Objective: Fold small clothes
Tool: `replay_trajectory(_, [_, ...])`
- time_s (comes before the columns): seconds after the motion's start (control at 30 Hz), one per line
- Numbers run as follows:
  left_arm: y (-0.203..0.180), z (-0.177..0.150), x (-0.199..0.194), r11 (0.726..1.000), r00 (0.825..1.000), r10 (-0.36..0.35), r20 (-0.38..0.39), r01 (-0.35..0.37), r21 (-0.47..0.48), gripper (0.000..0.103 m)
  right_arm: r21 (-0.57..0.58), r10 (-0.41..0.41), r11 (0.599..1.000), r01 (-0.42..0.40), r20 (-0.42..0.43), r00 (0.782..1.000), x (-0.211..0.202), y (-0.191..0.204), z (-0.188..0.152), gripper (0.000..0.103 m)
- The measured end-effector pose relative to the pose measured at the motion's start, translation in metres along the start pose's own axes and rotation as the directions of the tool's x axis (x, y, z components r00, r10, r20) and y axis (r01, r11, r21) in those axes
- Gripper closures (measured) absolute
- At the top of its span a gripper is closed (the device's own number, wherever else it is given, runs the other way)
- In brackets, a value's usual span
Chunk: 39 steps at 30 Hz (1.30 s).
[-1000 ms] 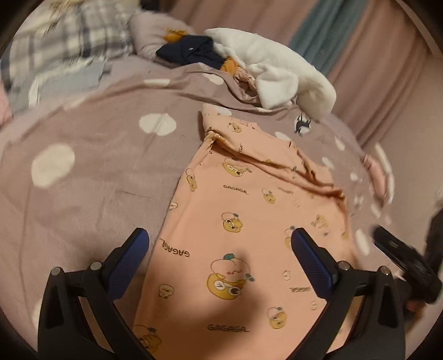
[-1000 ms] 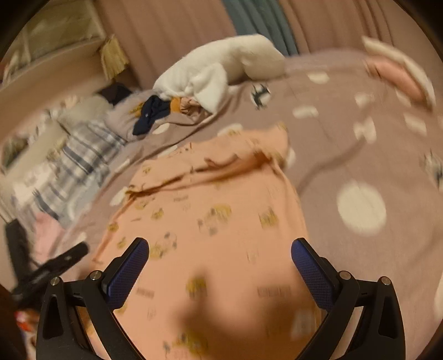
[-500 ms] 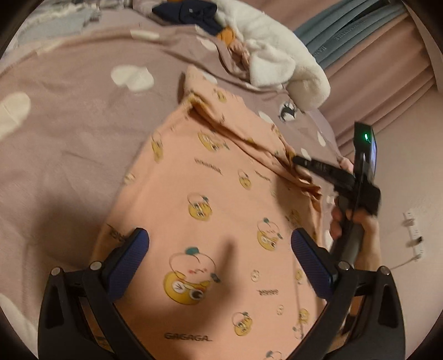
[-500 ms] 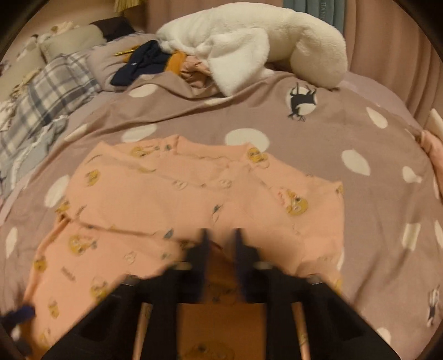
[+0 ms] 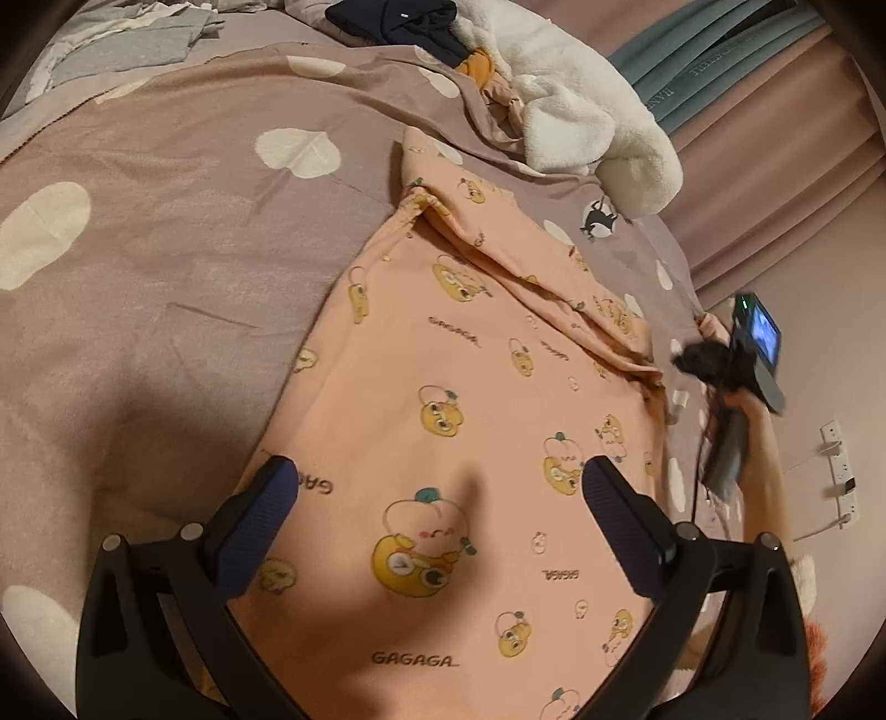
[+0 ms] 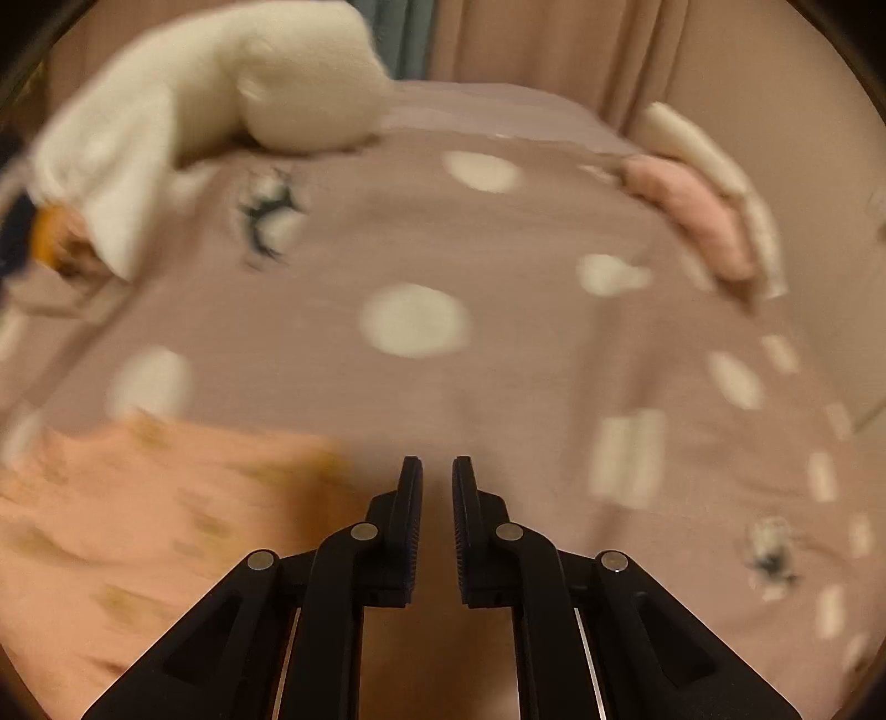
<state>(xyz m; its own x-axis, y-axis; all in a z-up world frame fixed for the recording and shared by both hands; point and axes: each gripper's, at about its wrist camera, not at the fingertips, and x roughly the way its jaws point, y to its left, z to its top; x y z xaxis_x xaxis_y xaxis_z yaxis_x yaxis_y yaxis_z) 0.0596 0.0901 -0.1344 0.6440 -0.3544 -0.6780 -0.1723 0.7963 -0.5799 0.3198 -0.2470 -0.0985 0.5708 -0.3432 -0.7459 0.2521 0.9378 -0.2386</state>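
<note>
A peach garment (image 5: 470,360) printed with yellow cartoon ducks lies spread on the bed, with a fold ridge near its top edge. My left gripper (image 5: 437,471) hovers over its lower part, open, nothing between the blue pads. Held in a hand (image 5: 747,410), my right gripper (image 5: 692,360) sits just off the garment's right edge. In the blurred right wrist view the right gripper (image 6: 437,465) is shut to a thin gap, and I see no cloth in it. There the garment (image 6: 138,498) lies to its left, reaching up to the left finger.
A mauve bedspread (image 5: 166,249) with white spots covers the bed. A white plush blanket (image 5: 581,111) and dark blue clothes (image 5: 398,22) are piled at the far side. Pink curtains (image 5: 775,111) hang behind. A pink pillow (image 6: 698,216) lies at the bed's right edge.
The right gripper went from wide open to shut over the garment, then swept right, off its edge. The left gripper tilted a little and stayed open over the garment.
</note>
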Motion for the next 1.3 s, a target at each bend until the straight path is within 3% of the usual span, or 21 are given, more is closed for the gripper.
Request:
replay_trajectory(0.07, [0.0,-0.003,-0.003,1.0,1.0,0.007,-0.01,-0.006,0.022,0.0,-0.06,-0.046,0.997,0.045,-0.015,0.999,-0.007,-0.008,-0.016,0.088])
replay_trajectory(0.1, [0.0,-0.004,-0.004,1.0,1.0,0.009,-0.013,-0.009,0.028,0.0,-0.064,-0.024,0.998,0.022,-0.026,0.999,-0.013,-0.016,-0.026,0.074])
replay_trajectory(0.13, [0.0,-0.006,-0.006,1.0,1.0,0.01,-0.013,-0.01,0.03,0.0,-0.058,0.03,0.998,-0.033,-0.051,0.998,-0.02,-0.024,-0.038,0.05])
replay_trajectory(0.2, [0.004,-0.01,-0.011,1.0,1.0,-0.005,-0.008,0.005,0.018,0.0,-0.031,0.144,0.989,-0.147,-0.068,0.987,-0.037,-0.038,-0.059,0.029])
replay_trajectory(0.23, [0.006,-0.011,-0.013,1.0,1.0,-0.011,-0.006,0.011,0.011,0.0,-0.01,0.22,0.975,-0.221,-0.047,0.974,-0.052,-0.046,-0.074,0.027])
replay_trajectory(0.4, [0.0,-0.021,-0.029,0.997,0.998,0.031,0.056,-0.035,0.076,0.0,0.018,0.421,0.907,-0.421,-0.056,0.905,-0.097,-0.062,-0.123,0.025])
replay_trajectory(0.5, [-0.001,-0.026,-0.042,0.996,0.994,0.013,0.11,-0.023,0.088,0.0,0.03,0.489,0.872,-0.488,-0.052,0.871,-0.123,-0.065,-0.149,0.014])
replay_trajectory(0.53, [-0.001,-0.027,-0.045,0.997,0.992,0.013,0.125,-0.023,0.08,0.0,0.031,0.527,0.85,-0.526,-0.028,0.85,-0.137,-0.07,-0.164,0.013])
replay_trajectory(0.7, [0.002,-0.037,-0.068,0.998,0.978,-0.026,0.206,0.013,0.063,0.0,0.069,0.598,0.792,-0.606,0.106,0.794,-0.169,-0.085,-0.213,0.003])
replay_trajectory(0.77, [0.001,-0.042,-0.074,0.998,0.975,-0.018,0.221,0.004,0.066,0.0,0.096,0.649,0.747,-0.658,0.115,0.752,-0.169,-0.091,-0.235,0.003])
replay_trajectory(0.8, [0.002,-0.046,-0.078,0.998,0.972,0.0,0.237,-0.016,0.066,0.0,0.106,0.662,0.734,-0.671,0.11,0.741,-0.166,-0.093,-0.241,0.003])
replay_trajectory(0.83, [0.002,-0.049,-0.082,0.997,0.967,0.019,0.254,-0.037,0.069,0.0,0.118,0.67,0.726,-0.677,0.1,0.736,-0.161,-0.094,-0.246,0.003])
replay_trajectory(0.9, [0.0,-0.054,-0.089,0.994,0.961,0.026,0.274,-0.054,0.095,0.0,0.167,0.641,0.749,-0.641,0.059,0.765,-0.149,-0.099,-0.256,0.003])
replay_trajectory(0.97, [0.004,-0.06,-0.091,0.995,0.968,0.001,0.251,-0.026,0.096,0.0,0.22,0.635,0.747,-0.628,0.046,0.771,-0.144,-0.105,-0.264,0.003])
replay_trajectory(1.0, [0.008,-0.066,-0.092,0.997,0.971,-0.016,0.237,-0.004,0.082,0.0,0.245,0.659,0.72,-0.65,0.056,0.75,-0.142,-0.11,-0.269,0.003])
replay_trajectory(1.03, [0.013,-0.071,-0.092,0.998,0.974,-0.026,0.227,0.011,0.065,0.0,0.281,0.705,0.663,-0.693,0.076,0.705,-0.138,-0.116,-0.273,0.003])
replay_trajectory(1.17, [0.034,-0.087,-0.09,0.999,0.984,-0.04,0.176,0.045,-0.025,0.0,0.421,0.796,0.491,-0.763,0.139,0.589,-0.124,-0.127,-0.296,0.003])
replay_trajectory(1.2, [0.037,-0.087,-0.09,0.997,0.984,-0.063,0.164,0.07,-0.035,0.0,0.428,0.806,0.476,-0.768,0.138,0.576,-0.122,-0.125,-0.298,0.003])
replay_trajectory(1.3, [0.045,-0.089,-0.088,0.992,0.988,-0.088,0.127,0.098,-0.077,0.0,0.426,0.808,0.478,-0.768,0.129,0.575,-0.119,-0.121,-0.298,0.003])
